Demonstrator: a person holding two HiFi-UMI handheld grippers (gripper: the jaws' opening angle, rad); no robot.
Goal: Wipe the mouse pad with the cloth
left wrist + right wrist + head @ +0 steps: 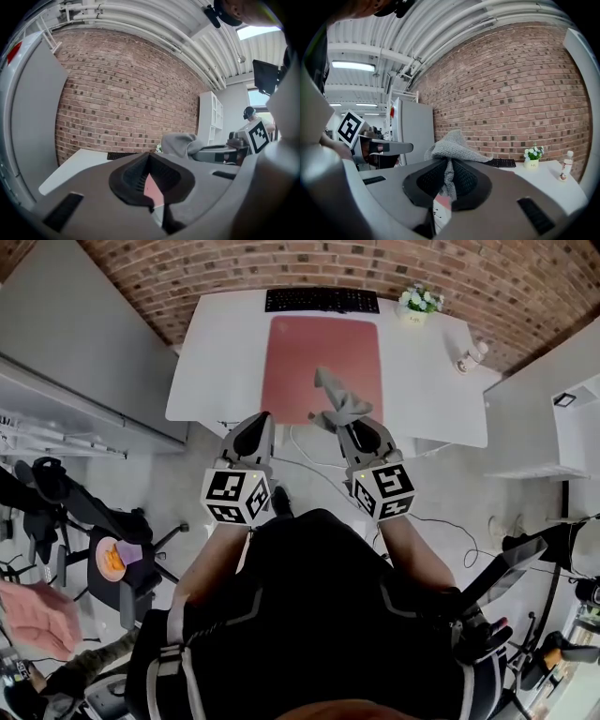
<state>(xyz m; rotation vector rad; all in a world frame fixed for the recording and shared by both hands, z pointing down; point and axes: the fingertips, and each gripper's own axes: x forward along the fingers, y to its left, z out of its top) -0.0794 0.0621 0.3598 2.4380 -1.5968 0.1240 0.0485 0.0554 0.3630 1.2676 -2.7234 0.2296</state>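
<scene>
The right gripper (352, 424) (448, 161) is clamped on a grey cloth (336, 399) (452, 145), which bunches up out of its jaws and flops past the tips. Just beside it, the left gripper (255, 427) (150, 157) has its jaws together with nothing between them. The red pad (319, 352) lies ahead of both tips on a white table (427, 381). The cloth shows over its near edge. Beyond the pad is a keyboard (322, 300), with a flower pot (420, 302) ahead to the right.
</scene>
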